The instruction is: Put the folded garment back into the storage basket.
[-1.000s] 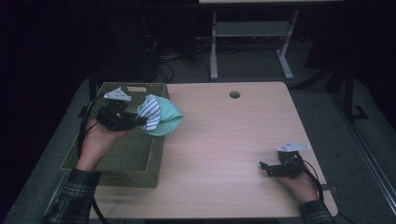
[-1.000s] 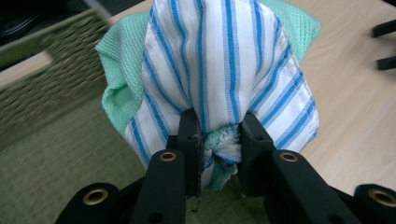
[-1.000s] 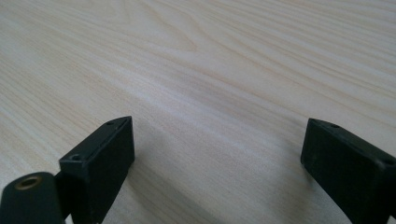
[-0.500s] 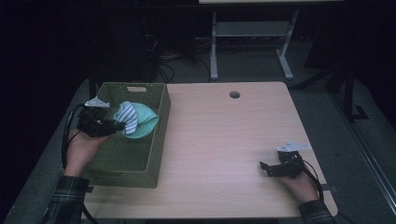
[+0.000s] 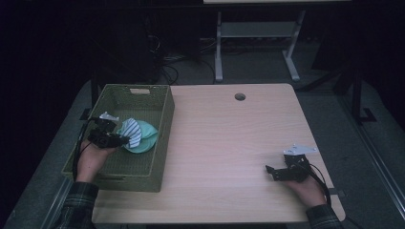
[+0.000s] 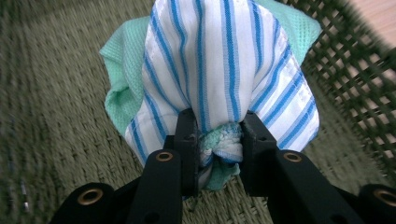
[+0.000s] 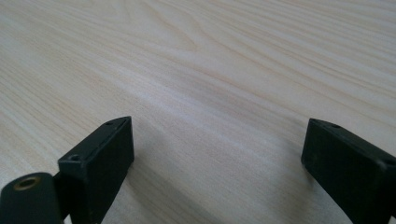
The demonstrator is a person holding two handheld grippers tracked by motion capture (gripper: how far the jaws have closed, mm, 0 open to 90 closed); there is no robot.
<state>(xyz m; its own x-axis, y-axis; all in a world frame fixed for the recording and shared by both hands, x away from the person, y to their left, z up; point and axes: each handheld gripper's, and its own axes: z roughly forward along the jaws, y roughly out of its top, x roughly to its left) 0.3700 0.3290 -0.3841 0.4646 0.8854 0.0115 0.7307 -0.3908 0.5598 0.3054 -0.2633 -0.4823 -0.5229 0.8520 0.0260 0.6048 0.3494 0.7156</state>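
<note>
A bundle of cloths (image 5: 137,135), one white with blue stripes (image 6: 224,70) and one mint green (image 6: 123,70), hangs inside the green woven basket (image 5: 162,124) at the table's left. My left gripper (image 5: 114,139) (image 6: 218,140) is shut on the bundle's bunched end, just above the basket floor. My right gripper (image 5: 273,171) (image 7: 217,154) rests low over the bare wooden table (image 7: 210,70) near the front right, open with nothing between its jaws.
The basket's mesh wall (image 6: 359,93) stands close on the right of the cloths. A round cable hole (image 5: 239,97) sits near the table's far edge. A metal stand (image 5: 253,33) and cables lie on the dark floor beyond.
My left gripper has carried the cloth bundle from above the basket's right rim leftward and down into the basket. The right gripper has stayed still.
</note>
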